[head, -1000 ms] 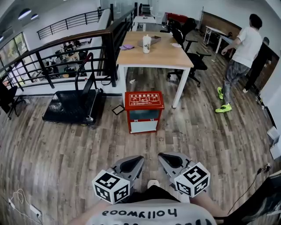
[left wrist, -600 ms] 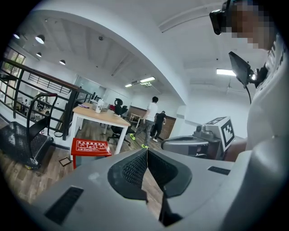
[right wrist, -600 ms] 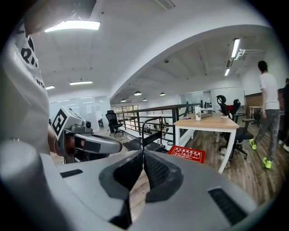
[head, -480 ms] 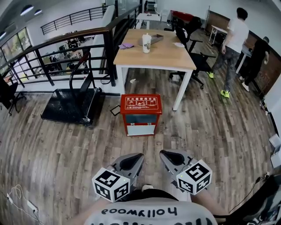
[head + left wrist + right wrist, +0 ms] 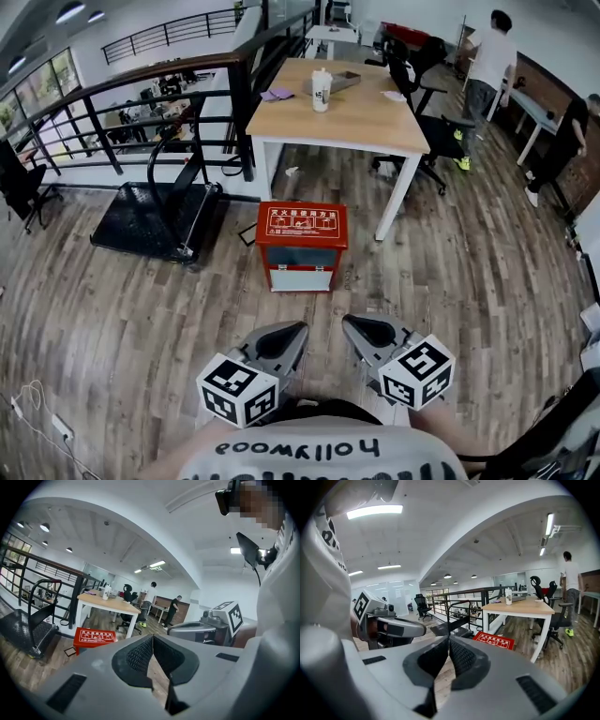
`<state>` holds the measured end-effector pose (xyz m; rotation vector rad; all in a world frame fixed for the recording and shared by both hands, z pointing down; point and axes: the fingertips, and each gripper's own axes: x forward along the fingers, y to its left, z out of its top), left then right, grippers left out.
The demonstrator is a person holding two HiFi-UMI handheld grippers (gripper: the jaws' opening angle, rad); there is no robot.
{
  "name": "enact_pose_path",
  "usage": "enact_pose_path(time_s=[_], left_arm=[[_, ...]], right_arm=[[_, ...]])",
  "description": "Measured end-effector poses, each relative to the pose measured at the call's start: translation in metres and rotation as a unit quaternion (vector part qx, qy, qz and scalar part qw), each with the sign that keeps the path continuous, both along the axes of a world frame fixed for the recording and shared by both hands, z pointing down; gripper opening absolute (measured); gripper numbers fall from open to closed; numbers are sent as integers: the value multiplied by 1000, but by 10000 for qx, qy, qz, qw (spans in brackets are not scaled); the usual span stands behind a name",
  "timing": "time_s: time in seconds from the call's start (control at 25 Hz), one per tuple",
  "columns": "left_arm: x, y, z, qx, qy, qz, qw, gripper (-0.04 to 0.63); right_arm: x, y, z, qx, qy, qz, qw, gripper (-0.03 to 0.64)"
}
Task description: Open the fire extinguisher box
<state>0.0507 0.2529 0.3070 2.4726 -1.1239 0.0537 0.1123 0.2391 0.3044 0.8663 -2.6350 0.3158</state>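
Red box (image 5: pixel 302 242) stands on the floor (image 5: pixel 141 319), lid down, far ahead by the table (image 5: pixel 356 117). Left gripper (image 5: pixel 289 330) and right gripper (image 5: pixel 351 324) are carried near the body, fingers pressed together and empty, evidently because the box is beyond reach.

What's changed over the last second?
The person in white walked from the right side away toward the far desks. The box looks slightly nearer. Unchanged: left gripper and right gripper shut, empty, side by side; box closed.
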Motion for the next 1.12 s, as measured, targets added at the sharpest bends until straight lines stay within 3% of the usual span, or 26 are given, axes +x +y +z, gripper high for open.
enact_pose_path(time_s=[0.44, 1.12], left_arm=[[-9, -13, 7, -163, -43, -239, 9996, 9], [-24, -78, 17, -371, -31, -73, 9993, 9]], right_arm=[[-13, -11, 15, -264, -38, -336, 9991, 11], [-28, -70, 26, -495, -79, -148, 9986, 11]])
